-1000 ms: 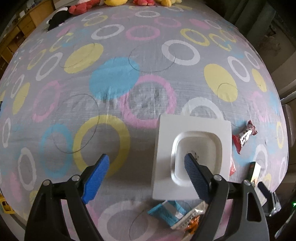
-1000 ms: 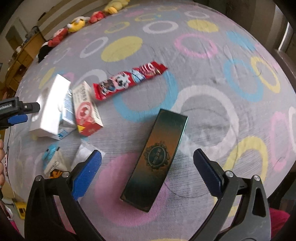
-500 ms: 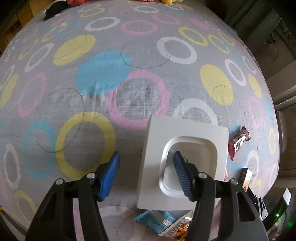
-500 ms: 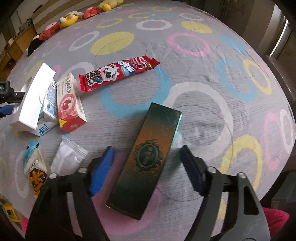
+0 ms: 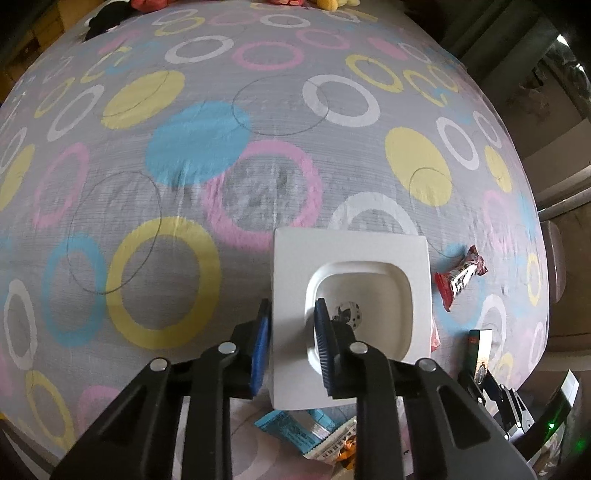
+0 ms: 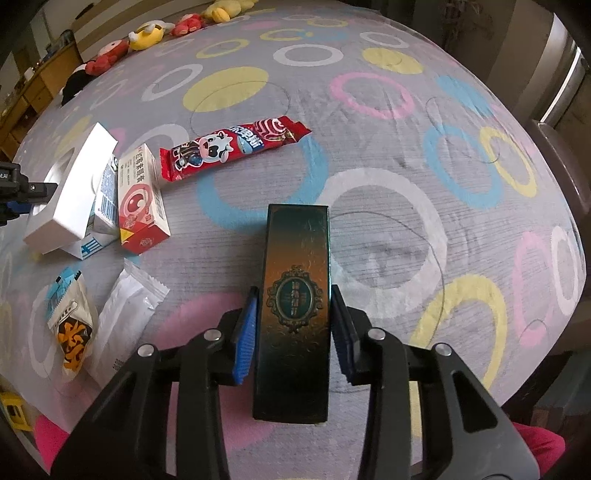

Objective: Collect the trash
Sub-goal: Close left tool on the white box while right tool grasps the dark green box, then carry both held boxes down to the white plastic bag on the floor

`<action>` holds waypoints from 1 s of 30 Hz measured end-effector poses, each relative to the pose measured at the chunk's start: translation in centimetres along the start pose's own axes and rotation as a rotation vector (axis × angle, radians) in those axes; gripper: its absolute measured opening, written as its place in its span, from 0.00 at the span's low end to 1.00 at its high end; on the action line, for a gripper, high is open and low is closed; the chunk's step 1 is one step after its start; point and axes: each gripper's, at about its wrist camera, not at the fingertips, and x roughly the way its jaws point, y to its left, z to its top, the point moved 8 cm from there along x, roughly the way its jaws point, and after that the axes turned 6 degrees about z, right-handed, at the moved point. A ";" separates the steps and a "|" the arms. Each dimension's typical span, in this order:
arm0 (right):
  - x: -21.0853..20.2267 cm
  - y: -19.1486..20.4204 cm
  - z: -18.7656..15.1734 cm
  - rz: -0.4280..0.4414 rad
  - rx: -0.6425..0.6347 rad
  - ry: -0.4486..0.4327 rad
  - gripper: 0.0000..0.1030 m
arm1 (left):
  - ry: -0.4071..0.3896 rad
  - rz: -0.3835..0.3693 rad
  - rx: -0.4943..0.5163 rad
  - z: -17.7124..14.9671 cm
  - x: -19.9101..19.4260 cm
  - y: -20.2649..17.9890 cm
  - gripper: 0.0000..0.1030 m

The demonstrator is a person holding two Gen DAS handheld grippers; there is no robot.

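Note:
In the left wrist view, my left gripper point(image 5: 291, 325) is closing on the left rim of a white square tray point(image 5: 351, 247), one pad outside and one in its recess, both pressing. The tray rests tilted on some cartons point(image 6: 105, 199). In the right wrist view, my right gripper point(image 6: 293, 314) is closing on a long dark green box point(image 6: 297, 240), with both pads against its long sides. Loose trash lies left of it: a red candy wrapper point(image 6: 232, 147), a red and white carton point(image 6: 142, 203), a white sachet point(image 6: 125, 314) and an orange snack pack point(image 6: 70, 325).
A grey tablecloth point(image 5: 258, 192) with coloured rings covers the table. Plush toys point(image 6: 147, 31) line its far edge. A chair back point(image 6: 554, 166) stands at the right side. A blue packet point(image 5: 288, 428) lies under the tray's near edge.
Both pairs of jaws have closed from wide open, the left onto the tray's rim and the right onto the green box. The box now lies straight along the right gripper.

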 end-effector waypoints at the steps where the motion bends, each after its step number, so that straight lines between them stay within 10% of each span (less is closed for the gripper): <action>1: -0.1 0.0 0.1 0.000 -0.004 -0.002 0.35 | -0.003 0.005 -0.007 -0.1 -0.1 0.2 0.22; 30: -16.0 3.4 2.2 0.105 -0.159 -0.265 0.35 | -0.221 0.091 0.038 -8.3 -14.8 0.8 0.21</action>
